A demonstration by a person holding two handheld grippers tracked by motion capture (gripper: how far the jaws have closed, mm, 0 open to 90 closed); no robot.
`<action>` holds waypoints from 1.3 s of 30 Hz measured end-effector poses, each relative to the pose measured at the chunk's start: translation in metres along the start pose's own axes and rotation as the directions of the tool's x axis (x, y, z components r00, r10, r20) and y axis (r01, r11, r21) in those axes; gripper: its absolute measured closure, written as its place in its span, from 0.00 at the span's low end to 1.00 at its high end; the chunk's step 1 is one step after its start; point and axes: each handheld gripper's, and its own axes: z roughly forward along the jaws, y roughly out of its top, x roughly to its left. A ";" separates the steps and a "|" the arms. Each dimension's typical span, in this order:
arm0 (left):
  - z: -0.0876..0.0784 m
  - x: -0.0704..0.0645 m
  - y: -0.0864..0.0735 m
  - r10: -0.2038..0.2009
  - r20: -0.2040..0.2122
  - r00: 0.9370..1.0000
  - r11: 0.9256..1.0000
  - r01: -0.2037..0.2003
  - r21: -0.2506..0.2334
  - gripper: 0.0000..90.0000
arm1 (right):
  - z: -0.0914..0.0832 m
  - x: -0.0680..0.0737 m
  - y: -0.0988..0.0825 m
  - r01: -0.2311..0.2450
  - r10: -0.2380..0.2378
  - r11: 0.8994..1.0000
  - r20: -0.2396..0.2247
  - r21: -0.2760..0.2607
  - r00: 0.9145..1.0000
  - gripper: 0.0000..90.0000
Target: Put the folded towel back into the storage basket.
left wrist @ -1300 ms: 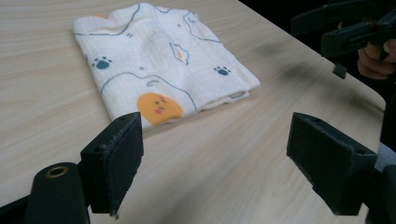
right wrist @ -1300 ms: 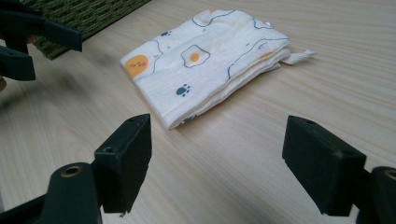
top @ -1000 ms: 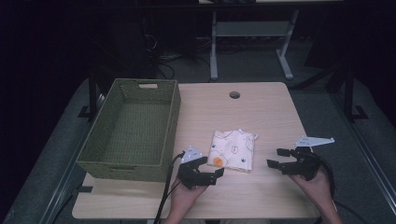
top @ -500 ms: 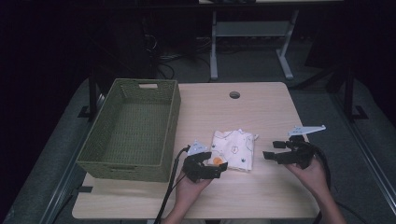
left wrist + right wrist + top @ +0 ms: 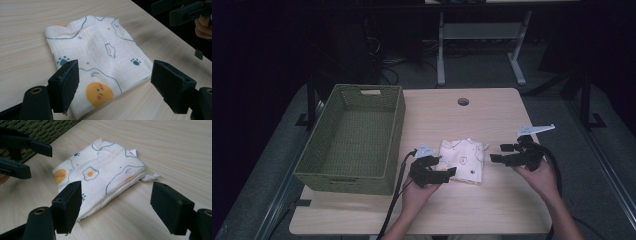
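Cloth [image 5: 100, 55] soft, folded, roughly square, egg print; wood-grain table [image 5: 25, 15], perhaps laminate

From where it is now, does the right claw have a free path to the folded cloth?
Probably yes: the right claw is open, facing the folded cloth across bare table.

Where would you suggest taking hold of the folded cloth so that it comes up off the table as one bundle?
Probably the thick folded edge of the folded cloth nearest the right tool, approached low and level from that side. There the layers stack into a rounded ridge that open jaws could straddle, while the top lies flat on the table. The left tool could pinch the opposite edge.
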 end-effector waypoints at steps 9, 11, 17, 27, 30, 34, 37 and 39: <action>0.005 0.006 0.002 -0.023 -0.015 1.000 0.999 0.023 0.022 0.27 | 0.008 -0.006 0.004 -0.028 0.028 1.000 -0.007 0.006 1.000 0.28; 0.006 0.007 0.001 -0.027 -0.022 0.999 0.999 0.027 0.033 0.27 | 0.010 -0.008 0.004 -0.033 0.034 0.999 -0.013 0.004 0.999 0.28; 0.008 0.009 -0.001 -0.033 -0.050 0.998 0.998 0.035 0.053 0.29 | 0.016 -0.015 0.006 -0.055 0.055 0.998 -0.015 0.033 0.998 0.28; 0.012 0.014 -0.010 -0.050 -0.071 0.996 0.994 0.057 0.094 0.35 | 0.028 -0.016 0.025 -0.051 0.051 0.998 -0.002 0.048 0.999 0.30; 0.013 0.016 -0.010 -0.046 -0.075 0.996 0.993 0.054 0.106 0.37 | 0.036 -0.016 0.026 -0.049 0.048 0.997 0.012 0.054 0.999 0.33; 0.015 0.017 -0.011 -0.041 -0.088 0.995 0.990 0.052 0.130 0.40 | 0.049 -0.016 0.025 -0.063 0.062 0.995 0.021 0.081 0.998 0.34; 0.016 0.017 -0.012 -0.025 -0.104 0.994 0.989 0.040 0.140 0.42 | 0.058 -0.017 0.025 -0.068 0.067 0.994 0.018 0.082 0.998 0.35; 0.016 0.017 -0.012 -0.024 -0.105 0.994 0.989 0.038 0.140 0.44 | 0.062 -0.015 0.026 -0.067 0.065 0.993 0.023 0.092 0.998 0.36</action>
